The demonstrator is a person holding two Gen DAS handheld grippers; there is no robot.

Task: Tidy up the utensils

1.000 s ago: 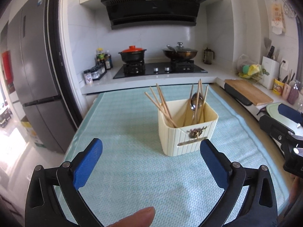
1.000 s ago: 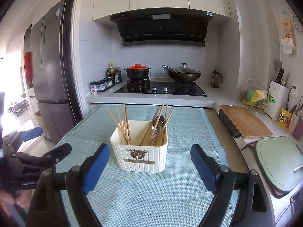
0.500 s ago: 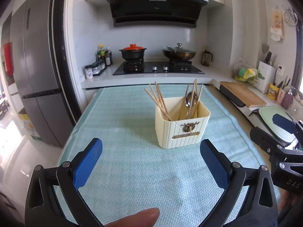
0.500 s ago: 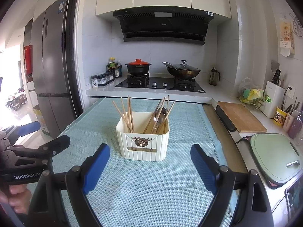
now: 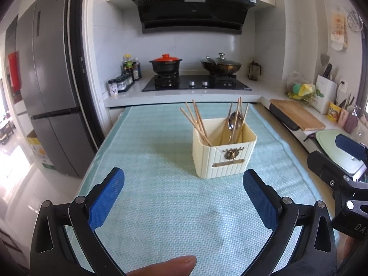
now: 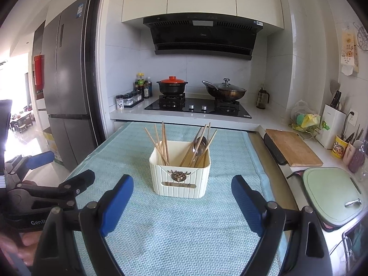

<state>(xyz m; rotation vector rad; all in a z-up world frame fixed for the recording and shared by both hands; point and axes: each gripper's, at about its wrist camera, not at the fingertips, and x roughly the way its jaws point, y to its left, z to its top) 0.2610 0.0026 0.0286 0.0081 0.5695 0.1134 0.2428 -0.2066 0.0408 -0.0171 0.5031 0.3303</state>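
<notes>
A cream ribbed utensil holder (image 5: 224, 154) is standing upright on a light-blue woven mat (image 5: 161, 207) that is covering the table. Wooden chopsticks (image 5: 197, 124) are leaning in its left compartment; more chopsticks and a metal spoon (image 5: 233, 122) are standing in its right one.

The left gripper (image 5: 184, 195) is hovering over the mat with its blue pads spread wide and nothing between them; the holder is sitting beyond the fingertips, apart from them. A fingertip (image 5: 165, 266) is showing at the bottom edge.

The right gripper (image 6: 182, 197) is likewise hanging wide open and empty, with the holder centred ahead of it and untouched.

Behind the table, a red-lidded pot (image 6: 172, 86) and a lidded wok (image 6: 224, 90) are sitting on the hob. A wooden cutting board (image 6: 292, 147) is lying on the counter to the right.
</notes>
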